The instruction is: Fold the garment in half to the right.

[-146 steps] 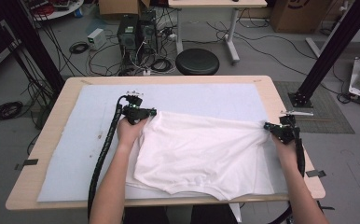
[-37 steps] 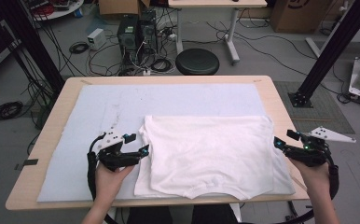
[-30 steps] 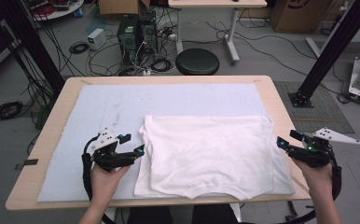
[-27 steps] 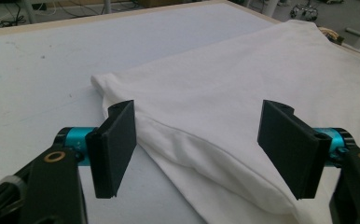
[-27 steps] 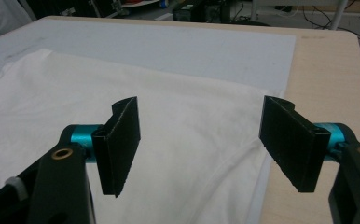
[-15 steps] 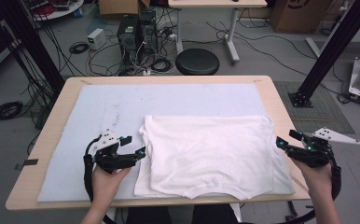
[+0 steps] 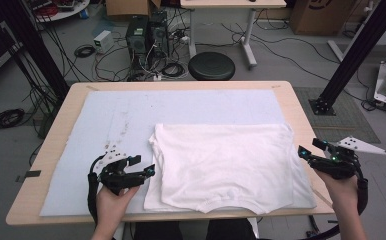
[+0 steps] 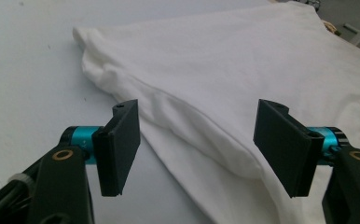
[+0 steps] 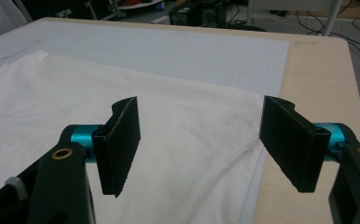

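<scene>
My left gripper (image 7: 150,171) and right gripper (image 7: 305,152) both gape, empty, flanking the white T-shirt (image 7: 226,165) lying between them; it's light and limp, so I'd pinch its folded side edges.

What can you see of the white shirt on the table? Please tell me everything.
The white shirt looks like soft cotton. It lies flat, folded into a rough rectangle with layered edges and slight wrinkles, on the pale blue mat, toward the near right. Nothing grips it: the left tool stands open over its left edge, the right tool open at its right edge.
</scene>
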Motion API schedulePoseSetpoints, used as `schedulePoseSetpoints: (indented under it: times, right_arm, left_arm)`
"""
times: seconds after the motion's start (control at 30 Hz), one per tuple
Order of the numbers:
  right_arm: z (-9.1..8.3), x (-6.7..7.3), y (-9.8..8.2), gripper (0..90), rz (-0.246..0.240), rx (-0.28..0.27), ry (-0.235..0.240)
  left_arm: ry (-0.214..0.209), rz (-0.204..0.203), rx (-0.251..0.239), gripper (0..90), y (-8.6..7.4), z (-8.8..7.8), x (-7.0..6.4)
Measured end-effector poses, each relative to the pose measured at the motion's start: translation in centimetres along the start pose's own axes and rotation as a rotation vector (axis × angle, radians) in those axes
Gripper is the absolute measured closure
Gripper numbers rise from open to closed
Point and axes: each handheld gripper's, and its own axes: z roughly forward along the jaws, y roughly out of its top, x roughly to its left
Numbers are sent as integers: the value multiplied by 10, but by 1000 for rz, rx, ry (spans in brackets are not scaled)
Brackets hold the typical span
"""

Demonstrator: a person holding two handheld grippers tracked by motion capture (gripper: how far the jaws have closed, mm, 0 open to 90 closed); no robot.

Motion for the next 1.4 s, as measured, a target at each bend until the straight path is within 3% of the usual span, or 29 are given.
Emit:
schedulePoseSetpoints:
  times: [0.17, 0.3, 0.6, 1.03, 1.23, 1.4]
  right_arm:
    - [0, -1, 0, 291, 0, 1, -7]
    - [0, -2, 0, 292, -3, 0, -6]
    - [1, 0, 1, 292, -4, 0, -5]
    - [2, 10, 4, 293, -27, 7, 6]
    - [-1, 14, 8, 300, -22, 12, 15]
    - [-5, 24, 17, 340, -33, 24, 40]
  left_arm:
    - [-33, -122, 72, 356, -24, -1, -5]
    - [-38, -192, 118, 391, -38, -3, -7]
    - [-94, -321, 85, 413, -51, -4, -11]
    - [-80, -271, 108, 471, -43, 20, -32]
    - [-58, -225, 131, 649, -38, 30, -38]
    - [-36, -153, 159, 746, -32, 40, -45]
